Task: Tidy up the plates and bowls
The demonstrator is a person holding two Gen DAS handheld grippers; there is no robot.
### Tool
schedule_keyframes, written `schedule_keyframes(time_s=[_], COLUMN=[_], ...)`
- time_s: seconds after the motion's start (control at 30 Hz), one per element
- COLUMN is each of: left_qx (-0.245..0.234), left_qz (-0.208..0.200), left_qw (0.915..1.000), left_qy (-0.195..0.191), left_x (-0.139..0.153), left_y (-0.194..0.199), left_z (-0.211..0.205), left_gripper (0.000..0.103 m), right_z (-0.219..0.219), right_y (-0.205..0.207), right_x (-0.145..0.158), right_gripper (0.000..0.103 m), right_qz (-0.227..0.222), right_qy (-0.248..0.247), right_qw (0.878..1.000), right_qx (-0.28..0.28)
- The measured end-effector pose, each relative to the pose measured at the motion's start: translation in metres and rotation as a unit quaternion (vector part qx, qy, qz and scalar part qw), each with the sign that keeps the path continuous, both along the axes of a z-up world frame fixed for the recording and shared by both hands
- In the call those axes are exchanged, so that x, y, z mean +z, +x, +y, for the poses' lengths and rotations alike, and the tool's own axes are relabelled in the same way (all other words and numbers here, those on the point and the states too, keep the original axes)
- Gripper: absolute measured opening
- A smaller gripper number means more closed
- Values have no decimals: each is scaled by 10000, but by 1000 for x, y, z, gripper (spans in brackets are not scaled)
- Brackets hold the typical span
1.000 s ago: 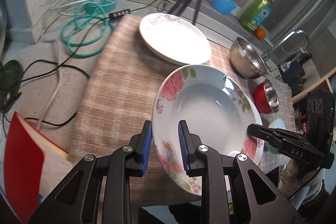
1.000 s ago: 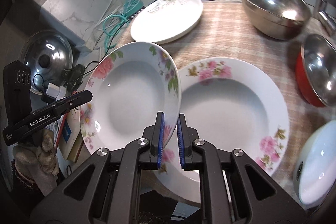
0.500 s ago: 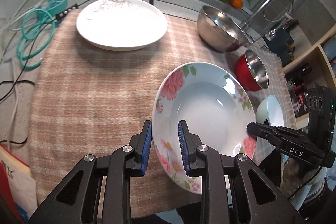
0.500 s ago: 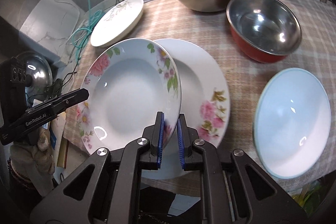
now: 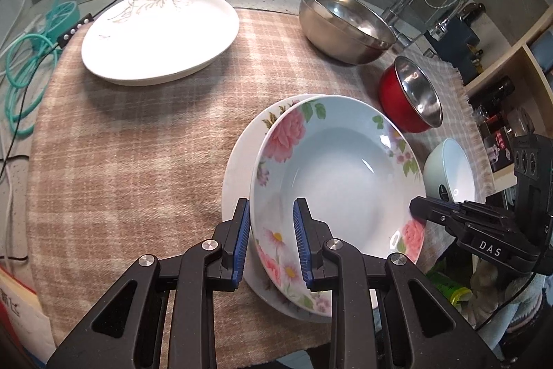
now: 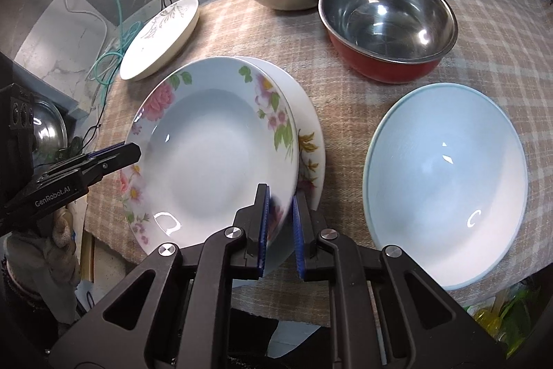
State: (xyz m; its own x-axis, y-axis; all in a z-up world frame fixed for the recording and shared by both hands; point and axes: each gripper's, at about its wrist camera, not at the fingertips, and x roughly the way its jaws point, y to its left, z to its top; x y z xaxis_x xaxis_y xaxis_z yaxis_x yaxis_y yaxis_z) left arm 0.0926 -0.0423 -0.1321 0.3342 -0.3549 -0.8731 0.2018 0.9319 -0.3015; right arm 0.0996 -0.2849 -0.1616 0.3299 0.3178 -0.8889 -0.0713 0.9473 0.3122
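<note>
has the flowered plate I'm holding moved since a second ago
Yes. The flowered plate has shifted right over the second plate on the cloth, now covering most of it.

Left gripper (image 5: pixel 271 241) low at frame bottom, blue pads (image 5: pixel 242 239) set either side of a plate (image 5: pixel 331 175) rim, a gap showing on the inner side. Right gripper (image 6: pixel 279 232) likewise astride the opposite rim, pads (image 6: pixel 264 230) close to it. Both pointing forward, facing each other across the plate. Gloved hand (image 6: pixel 38 260) behind the left one.
</note>
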Motion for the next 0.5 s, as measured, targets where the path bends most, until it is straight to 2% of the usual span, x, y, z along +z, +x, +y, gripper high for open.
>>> schedule_keyframes(time_s=[0.5], left_qx=[-44], left_qz=[4], left_qw=[9997], left_qy=[249], left_x=[-5], left_y=[1], left_z=[-4], left_gripper=[23], right_z=[16], right_y=[-1], right_x=[2], right_gripper=[18], right_qz=[-173], right_qy=[-562], right_qw=[9977], right_qx=[328])
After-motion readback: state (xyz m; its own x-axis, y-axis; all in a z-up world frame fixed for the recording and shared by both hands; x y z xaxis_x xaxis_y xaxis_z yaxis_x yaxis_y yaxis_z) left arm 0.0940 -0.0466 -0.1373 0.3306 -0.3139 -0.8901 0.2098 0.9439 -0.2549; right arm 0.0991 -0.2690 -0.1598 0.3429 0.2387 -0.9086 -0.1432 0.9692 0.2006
